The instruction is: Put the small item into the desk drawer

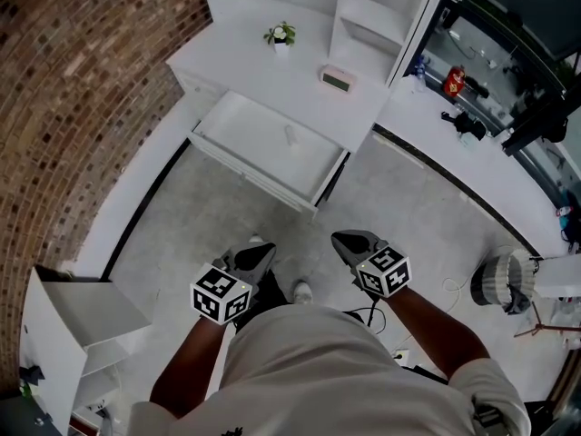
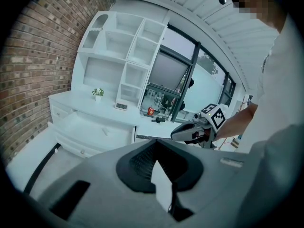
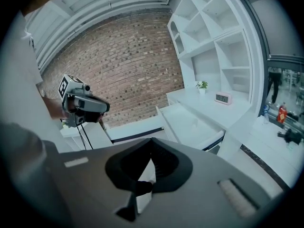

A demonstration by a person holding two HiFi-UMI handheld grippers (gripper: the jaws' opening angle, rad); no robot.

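Head view: the white pull-out drawer (image 1: 250, 127) of the white desk (image 1: 238, 62) stood open. A small pale item (image 1: 290, 137), too blurred to identify, lay on the drawer bottom near its middle. The left gripper (image 1: 263, 251) and right gripper (image 1: 341, 240) hung over the grey floor (image 1: 399, 207), well apart from the desk. Both had their fingers pressed together, apparently on nothing.

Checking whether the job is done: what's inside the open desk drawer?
One small pale item lies on the white floor of the drawer, near the middle. Nothing else shows in it. Any part of it still under the desktop is covered.
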